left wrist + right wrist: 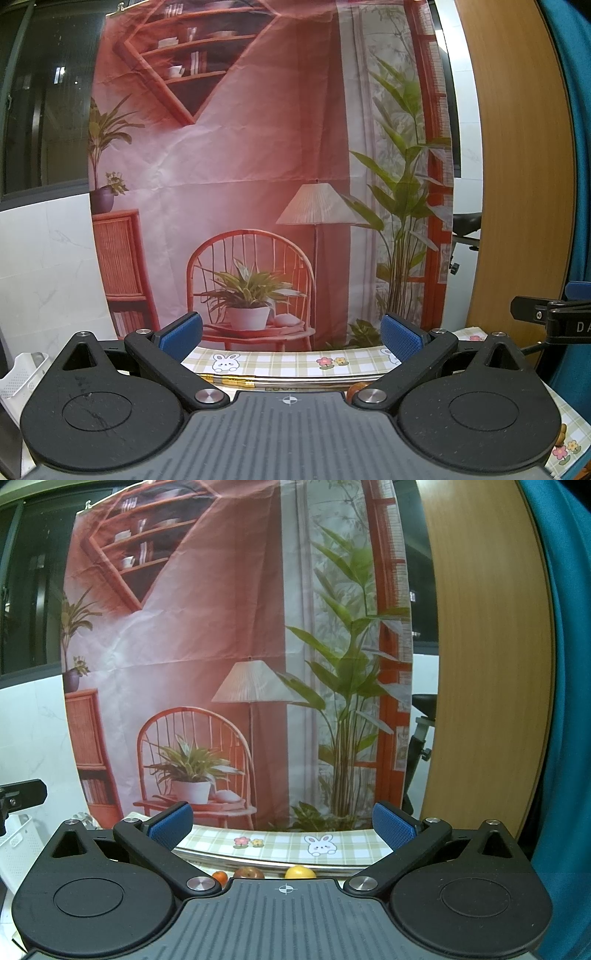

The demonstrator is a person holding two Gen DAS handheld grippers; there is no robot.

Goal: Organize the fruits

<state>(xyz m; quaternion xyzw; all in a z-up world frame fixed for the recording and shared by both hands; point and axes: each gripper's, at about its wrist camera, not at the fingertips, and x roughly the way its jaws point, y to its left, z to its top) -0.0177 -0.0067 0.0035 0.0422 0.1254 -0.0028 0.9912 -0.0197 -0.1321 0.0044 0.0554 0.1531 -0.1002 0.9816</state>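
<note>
Three fruits peek over our right gripper point(282, 821) body: an orange point(221, 877), an apple point(248, 872) and a lemon point(300, 872), lying just below and ahead of its spread, empty fingers. Our left gripper point(291, 332) is likewise released, with only a brown fruit point(356, 389) edge by its right finger. We judge the right nearer. Farther on, the checked desk point(354, 843) meets a printed backdrop point(207, 635).

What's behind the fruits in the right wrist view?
Behind the small orange fruit, red apple and yellow fruit runs a metallic rim, then the checked tablecloth and the printed backdrop. The gripper body hides the fruits' lower halves.
</note>
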